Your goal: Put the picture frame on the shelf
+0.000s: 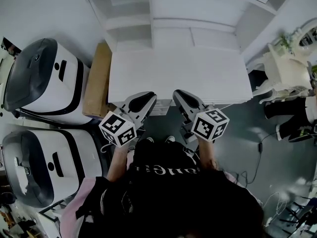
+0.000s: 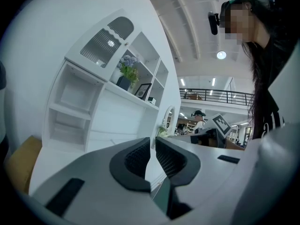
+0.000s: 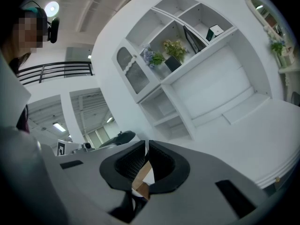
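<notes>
I see frame (image 2: pixel 143 91) upright just right of plant (image 2: pixel 127 69), above both grippers | left gripper (image 2: pixel 152 156) jaws together, empty | right gripper (image 3: pixel 146 165) likewise | neither looks nearer

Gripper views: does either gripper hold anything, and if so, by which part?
Nothing is held. The left gripper and the right gripper both have their jaws together on nothing; the picture frame stands on the shelf.

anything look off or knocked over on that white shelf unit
Nothing stands out. In the upper compartments of the white shelf unit, the picture frame leans back as a frame normally would, the potted plants stand upright, and the small box sits level. Nothing looks spilled or fallen.
</notes>
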Demonstrator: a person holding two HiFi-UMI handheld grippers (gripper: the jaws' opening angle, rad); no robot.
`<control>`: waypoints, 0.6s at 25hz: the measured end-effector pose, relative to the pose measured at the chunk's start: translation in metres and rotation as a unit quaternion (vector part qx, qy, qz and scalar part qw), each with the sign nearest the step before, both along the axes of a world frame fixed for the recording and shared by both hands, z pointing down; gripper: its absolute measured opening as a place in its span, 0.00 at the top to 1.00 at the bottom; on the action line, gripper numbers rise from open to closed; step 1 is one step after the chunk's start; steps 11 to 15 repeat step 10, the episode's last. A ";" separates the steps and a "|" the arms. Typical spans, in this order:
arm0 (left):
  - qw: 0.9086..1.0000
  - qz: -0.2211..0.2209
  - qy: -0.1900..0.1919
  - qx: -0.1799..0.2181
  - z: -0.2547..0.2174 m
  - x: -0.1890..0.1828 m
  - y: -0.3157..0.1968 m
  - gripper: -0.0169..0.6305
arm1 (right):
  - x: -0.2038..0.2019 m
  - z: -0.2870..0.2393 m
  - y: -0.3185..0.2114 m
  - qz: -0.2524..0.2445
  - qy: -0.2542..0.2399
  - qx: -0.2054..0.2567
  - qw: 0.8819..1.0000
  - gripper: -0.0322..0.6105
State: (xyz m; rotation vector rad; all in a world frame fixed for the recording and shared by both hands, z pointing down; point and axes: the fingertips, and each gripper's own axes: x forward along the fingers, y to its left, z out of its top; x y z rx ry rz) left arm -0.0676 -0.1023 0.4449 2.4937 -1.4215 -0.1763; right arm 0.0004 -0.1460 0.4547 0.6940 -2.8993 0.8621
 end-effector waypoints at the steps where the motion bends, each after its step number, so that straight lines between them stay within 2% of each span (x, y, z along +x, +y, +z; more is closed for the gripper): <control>1: 1.000 0.000 0.002 0.001 0.000 -0.001 0.000 0.90 | -0.001 0.001 0.000 0.000 0.002 -0.001 1.000 0.85; 15: 1.000 -0.002 0.011 0.002 0.004 -0.014 -0.002 0.90 | -0.014 0.005 0.003 -0.005 0.010 -0.004 1.000 0.86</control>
